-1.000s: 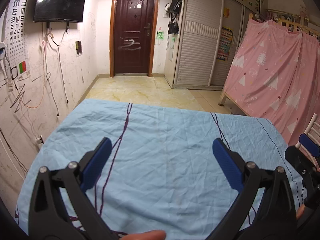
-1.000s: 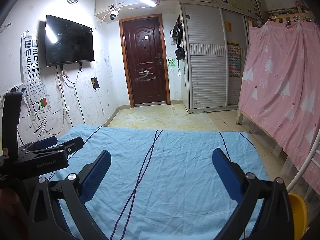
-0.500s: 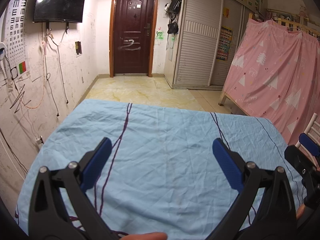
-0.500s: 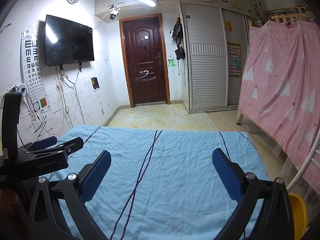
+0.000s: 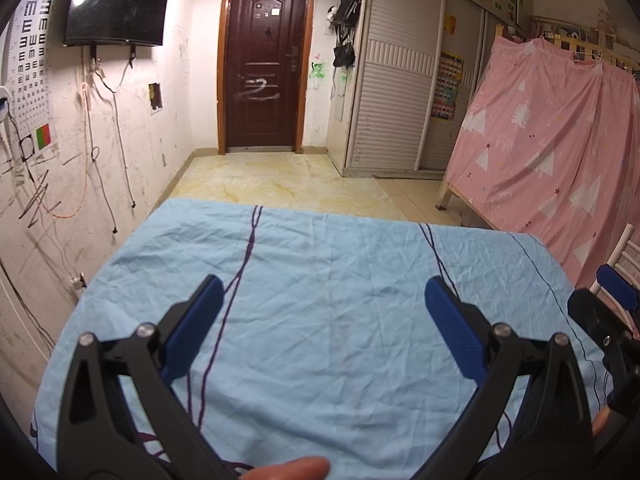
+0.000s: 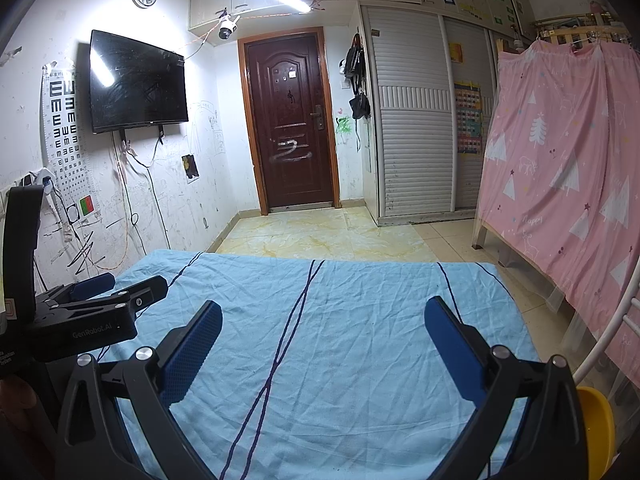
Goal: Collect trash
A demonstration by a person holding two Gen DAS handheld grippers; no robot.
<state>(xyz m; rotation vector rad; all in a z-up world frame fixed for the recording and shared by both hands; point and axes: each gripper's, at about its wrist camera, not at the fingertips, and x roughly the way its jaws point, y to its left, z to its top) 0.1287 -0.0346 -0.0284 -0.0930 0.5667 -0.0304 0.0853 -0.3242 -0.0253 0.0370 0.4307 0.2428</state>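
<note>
Nothing has shifted since the earlier frames: both grippers hang over the light blue sheet (image 6: 340, 340) exactly as before. No trash shows on it in either view. Off its right edge sits a yellow bin (image 6: 596, 420). Left gripper (image 5: 320, 308) stays spread wide, holding nothing; right gripper (image 6: 322, 320) likewise, its 2 blue pads (image 6: 192, 352) well apart. A fingertip (image 5: 292, 469) shows at the left view's bottom edge.

Wrinkled matt blue cloth (image 5: 340, 320); glossy wooden door (image 5: 262, 60).
</note>
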